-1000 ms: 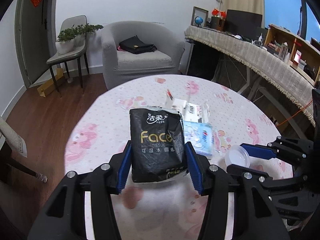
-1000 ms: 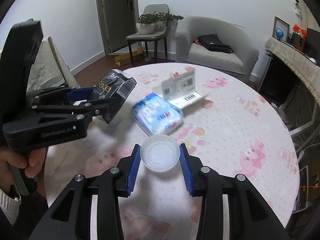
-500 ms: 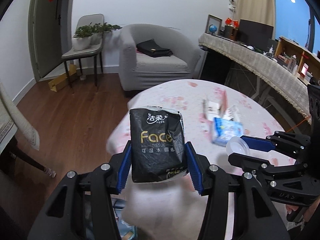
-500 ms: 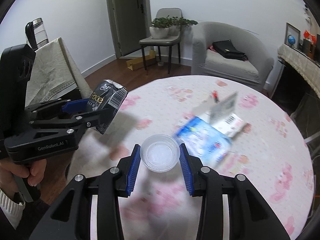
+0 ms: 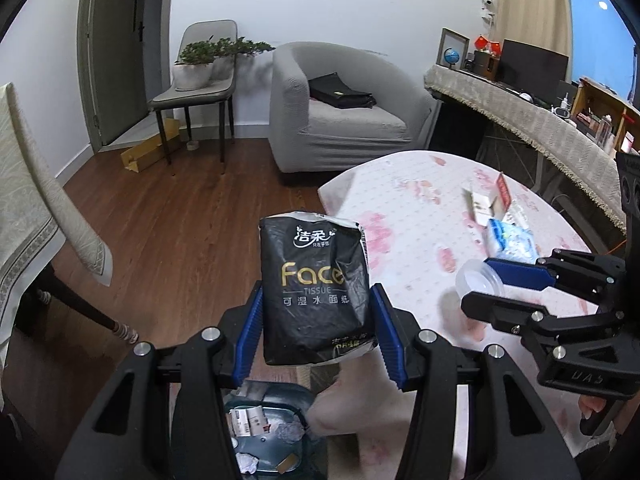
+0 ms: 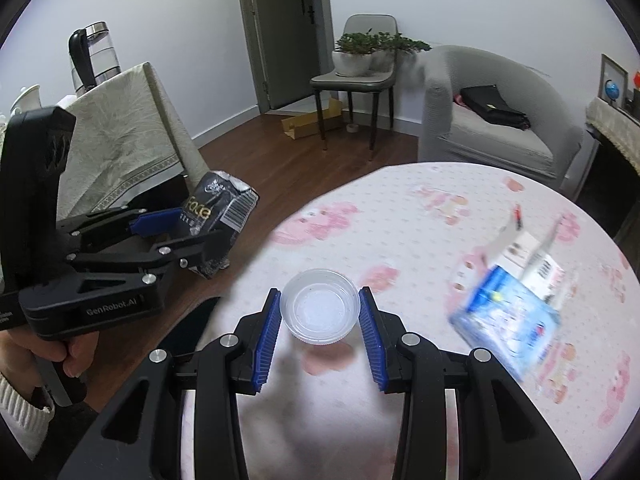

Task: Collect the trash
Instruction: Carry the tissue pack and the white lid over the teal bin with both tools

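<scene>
My left gripper (image 5: 316, 330) is shut on a black "Face" tissue pack (image 5: 314, 288) and holds it past the table's left edge, above a dark trash bin (image 5: 266, 428) with crumpled paper inside. The pack also shows in the right wrist view (image 6: 216, 212). My right gripper (image 6: 320, 334) is shut on a clear round plastic lid (image 6: 320, 306), held above the pink-patterned round table (image 6: 400, 216). That lid shows in the left wrist view (image 5: 478, 282). A blue tissue packet (image 6: 508, 318) and a white carton (image 6: 528, 252) lie on the table.
A cloth-draped table (image 6: 124, 140) with a kettle (image 6: 94, 54) stands at the left. A grey armchair (image 5: 340, 108) with a black bag, a chair holding potted plants (image 5: 200, 76) and a long draped desk (image 5: 532, 120) stand beyond on wooden floor.
Both grippers have swung left with their loads. The tissue pack has moved from above the table to beyond its left edge, and the trash bin has come into view below it.
</scene>
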A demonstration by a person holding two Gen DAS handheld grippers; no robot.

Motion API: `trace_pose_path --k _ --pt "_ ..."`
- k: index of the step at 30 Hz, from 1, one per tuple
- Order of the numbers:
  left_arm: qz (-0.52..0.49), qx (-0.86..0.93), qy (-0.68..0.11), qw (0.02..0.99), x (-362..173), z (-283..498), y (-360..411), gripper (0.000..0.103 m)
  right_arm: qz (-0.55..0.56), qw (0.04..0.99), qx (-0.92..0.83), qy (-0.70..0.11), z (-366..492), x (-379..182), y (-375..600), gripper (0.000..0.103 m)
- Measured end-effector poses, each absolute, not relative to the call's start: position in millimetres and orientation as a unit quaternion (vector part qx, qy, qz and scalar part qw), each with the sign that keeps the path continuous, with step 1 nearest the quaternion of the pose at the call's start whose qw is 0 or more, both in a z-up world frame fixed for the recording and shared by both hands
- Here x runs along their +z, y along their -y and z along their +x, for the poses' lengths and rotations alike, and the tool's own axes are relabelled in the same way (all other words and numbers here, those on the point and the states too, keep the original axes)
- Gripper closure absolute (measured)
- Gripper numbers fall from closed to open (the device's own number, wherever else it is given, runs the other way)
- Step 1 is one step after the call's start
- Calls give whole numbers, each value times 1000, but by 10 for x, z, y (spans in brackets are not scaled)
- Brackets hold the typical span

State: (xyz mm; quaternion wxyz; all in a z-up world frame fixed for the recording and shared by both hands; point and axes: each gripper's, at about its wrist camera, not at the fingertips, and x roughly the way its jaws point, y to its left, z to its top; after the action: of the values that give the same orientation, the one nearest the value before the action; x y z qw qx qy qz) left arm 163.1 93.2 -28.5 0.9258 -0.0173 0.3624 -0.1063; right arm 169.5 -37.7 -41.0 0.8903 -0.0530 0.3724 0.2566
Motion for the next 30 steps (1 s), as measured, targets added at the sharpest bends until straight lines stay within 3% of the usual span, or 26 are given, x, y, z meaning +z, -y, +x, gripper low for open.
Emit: trace_pose_path --k 30 --pt "20 -67 -514 855 -1390 1502 -1896 48 -64 866 329 -371 1713 -460 -762 63"
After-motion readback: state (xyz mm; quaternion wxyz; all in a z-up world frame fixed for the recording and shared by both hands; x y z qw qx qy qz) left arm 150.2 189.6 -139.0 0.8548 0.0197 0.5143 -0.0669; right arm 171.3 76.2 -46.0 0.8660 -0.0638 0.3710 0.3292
